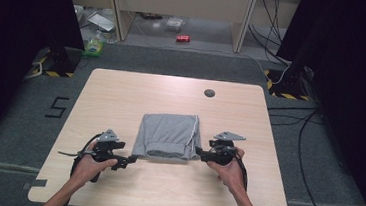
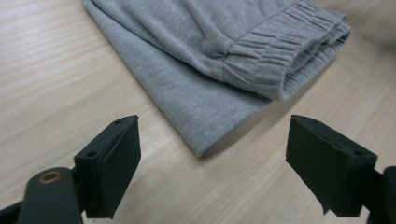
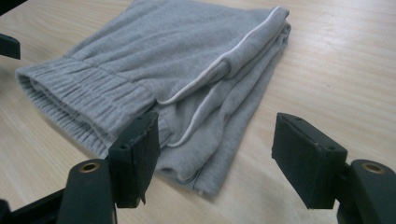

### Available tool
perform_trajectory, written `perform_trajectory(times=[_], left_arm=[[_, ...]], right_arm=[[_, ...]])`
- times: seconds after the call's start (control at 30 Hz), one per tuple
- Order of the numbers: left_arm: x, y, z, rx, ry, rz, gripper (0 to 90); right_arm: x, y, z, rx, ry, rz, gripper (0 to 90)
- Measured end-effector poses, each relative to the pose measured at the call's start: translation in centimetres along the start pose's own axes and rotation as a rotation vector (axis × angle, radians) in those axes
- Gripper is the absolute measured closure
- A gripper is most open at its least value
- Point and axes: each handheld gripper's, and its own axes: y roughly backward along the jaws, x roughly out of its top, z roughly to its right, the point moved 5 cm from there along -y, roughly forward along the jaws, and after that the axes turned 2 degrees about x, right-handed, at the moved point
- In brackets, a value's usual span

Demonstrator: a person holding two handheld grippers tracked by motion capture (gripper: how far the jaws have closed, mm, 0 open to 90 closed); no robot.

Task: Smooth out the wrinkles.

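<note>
I see folded grey pants (image 1: 169,136) lying flat near the middle of the table (image 1: 121,92), a bit toward my side. The ribbed elastic waistband (image 2: 280,51) is at the near edge, and a thin white stripe (image 3: 224,58) runs along the right side of the fold.

My left gripper (image 1: 128,161) sits just off the near-left corner of the pants, held in the left hand (image 1: 87,167). In the left gripper view (image 2: 212,161) its jaws are spread wide with nothing between them except bare table and the corner hem of the pants just ahead. Not touching cloth as far as I can tell.

My right gripper (image 1: 200,154) is at the near-right corner of the pants, held in the right hand (image 1: 230,170). In the right gripper view (image 3: 215,158) the jaws are also wide apart. The left jaw is in front of the waistband and the folded edge lies between the jaws, but I can't tell if it touches.

A small dark round spot (image 1: 209,93) marks the far side of the table. On the floor beyond lie a red can (image 1: 182,38) and a green bottle (image 1: 94,45); black cables (image 1: 308,144) trail to the right of the table.
</note>
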Motion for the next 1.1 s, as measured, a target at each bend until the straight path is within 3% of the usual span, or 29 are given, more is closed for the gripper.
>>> perform_trajectory(times=[0.47, 1.1], left_arm=[[-1.8, 1.0, 1.5, -0.024, -0.023, 0.001, 17.3], [-4.6, 1.6, 3.2, -0.009, -0.086, -0.043, 17.3]], right_arm=[[-1.8, 0.8, -0.8, -0.003, 0.009, -0.025, 27.6], [-5.5, 1.9, -2.2, -0.033, 0.069, -0.106, 18.9]])
